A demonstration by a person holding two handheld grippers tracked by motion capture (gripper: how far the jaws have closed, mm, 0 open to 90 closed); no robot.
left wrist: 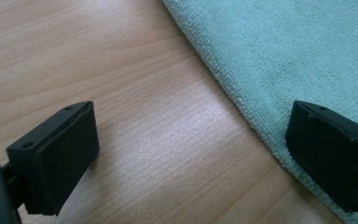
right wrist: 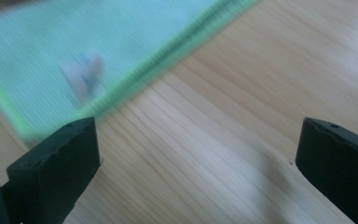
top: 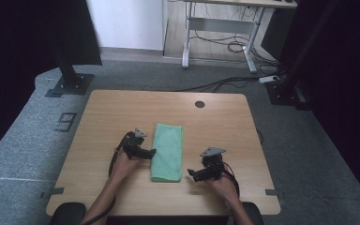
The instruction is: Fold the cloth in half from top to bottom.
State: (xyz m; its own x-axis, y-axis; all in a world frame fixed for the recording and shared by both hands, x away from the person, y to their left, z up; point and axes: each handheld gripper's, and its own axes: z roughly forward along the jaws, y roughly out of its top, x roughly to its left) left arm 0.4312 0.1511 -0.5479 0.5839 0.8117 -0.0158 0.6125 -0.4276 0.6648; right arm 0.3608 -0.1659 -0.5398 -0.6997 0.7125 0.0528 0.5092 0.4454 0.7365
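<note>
A folded green cloth (top: 168, 151) lies lengthwise in the middle of the wooden table (top: 122, 112). My left gripper (top: 152, 152) is open at the cloth's left edge; in the left gripper view one jaw stands over the cloth (left wrist: 298, 51) and the other over bare wood. My right gripper (top: 190, 173) is open just right of the cloth's near right corner, apart from it. In the right gripper view the cloth (right wrist: 93, 42) shows with a small white label (right wrist: 81, 74) near its stitched edge, and both jaws hang over wood with nothing between them.
A round black grommet hole (top: 199, 104) sits near the table's far edge. Bare wood lies to either side of the cloth. A white desk frame (top: 220, 33) with loose cables stands on the floor beyond, and black stand bases (top: 70, 84) flank the table.
</note>
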